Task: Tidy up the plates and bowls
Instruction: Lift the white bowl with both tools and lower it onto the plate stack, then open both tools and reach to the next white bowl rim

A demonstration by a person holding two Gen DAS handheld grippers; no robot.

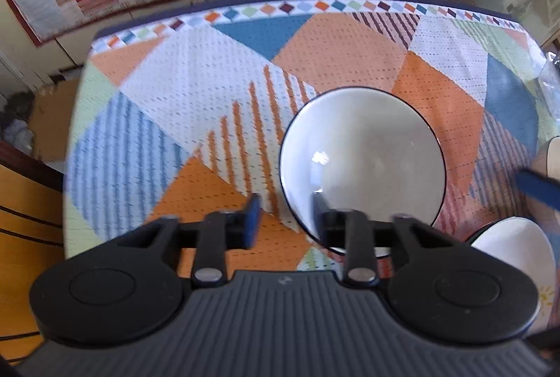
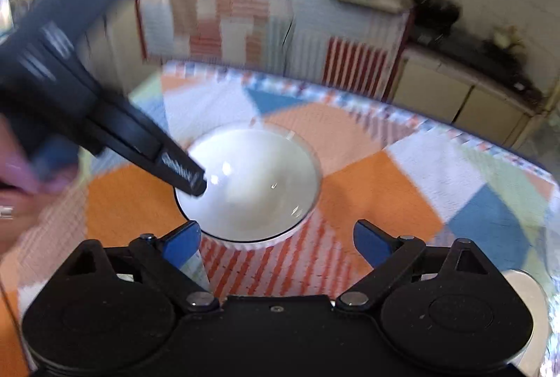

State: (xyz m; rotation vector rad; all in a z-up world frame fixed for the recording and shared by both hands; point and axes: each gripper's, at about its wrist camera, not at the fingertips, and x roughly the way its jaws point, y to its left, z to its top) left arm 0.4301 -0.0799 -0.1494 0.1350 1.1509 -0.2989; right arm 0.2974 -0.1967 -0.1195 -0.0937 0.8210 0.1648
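Two views show this moment, starting with the left wrist. The left gripper (image 1: 285, 214) tilts steeply down toward the table (image 1: 217, 104), which wears a patchwork cloth of orange, blue and white. Its fingers (image 1: 252, 209) stand parted and straddle the near rim of a white bowl (image 1: 362, 160) with a thin dark edge: one finger sits outside the rim, the other inside, and neither pad presses on it. The bowl stands upright and holds nothing. A second white dish (image 1: 518, 254) lies just right of the right finger, partly hidden by the gripper body; its contents cannot be told.

From the right wrist, the right gripper (image 2: 276, 246) points down at a slant, its blue-padded fingers (image 2: 182, 242) spread wide with nothing between them. The same bowl (image 2: 252, 183) sits just beyond the fingertips, empty. The left gripper (image 2: 190, 179) reaches in from the upper left, its tip at the bowl's left rim, with a blurred hand (image 2: 21, 188) behind it.
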